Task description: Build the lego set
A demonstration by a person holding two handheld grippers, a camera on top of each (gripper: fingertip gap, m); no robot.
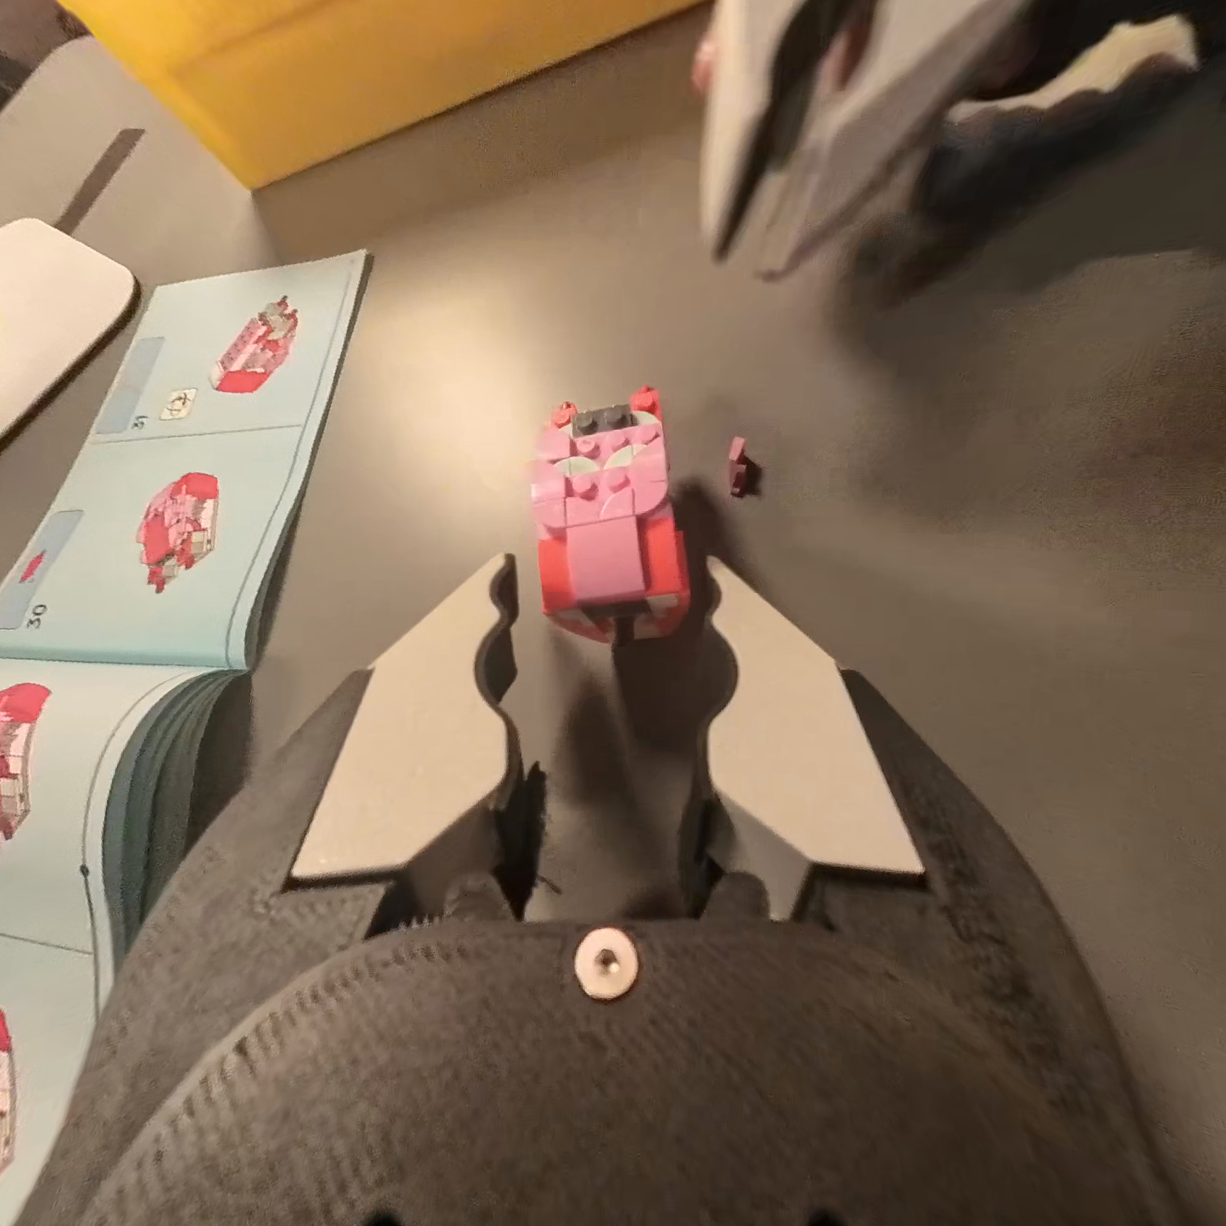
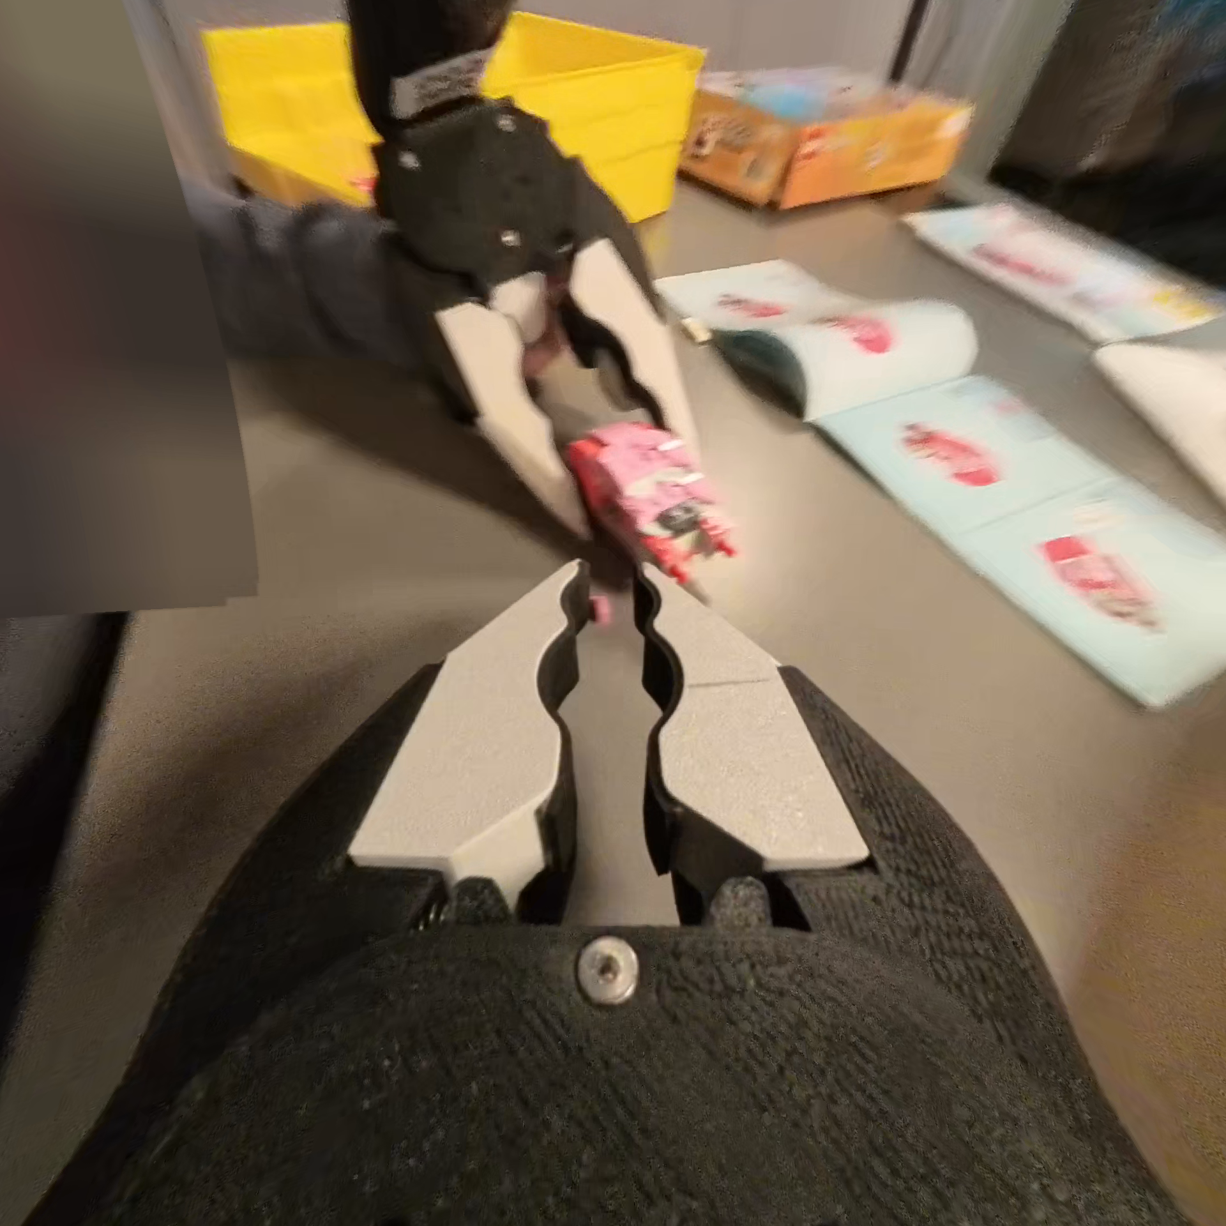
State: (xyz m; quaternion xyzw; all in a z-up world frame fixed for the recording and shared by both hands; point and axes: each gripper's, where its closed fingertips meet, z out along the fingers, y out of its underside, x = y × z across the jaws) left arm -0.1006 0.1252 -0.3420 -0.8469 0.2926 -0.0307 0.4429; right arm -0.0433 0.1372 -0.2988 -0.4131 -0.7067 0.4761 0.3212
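Pink-and-red brick model (image 1: 607, 517), frame centre: between left gripper (image 1: 610, 584) fingers, set apart with visible gaps; right gripper (image 2: 610, 590) fingers narrowly parted beside small pink piece (image 2: 602, 607).

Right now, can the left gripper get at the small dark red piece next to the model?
Probably, but not directly: the left gripper straddles the pink-and-red model; the dark red piece lies outside its right finger, on bare table.

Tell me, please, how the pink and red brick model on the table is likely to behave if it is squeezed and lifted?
The brick model looks rigid but made of many small snapped pieces, so a hard squeeze may pop some off; a loose dark red piece lies beside it. Its smooth curved sides could slip. It probably weighs little.
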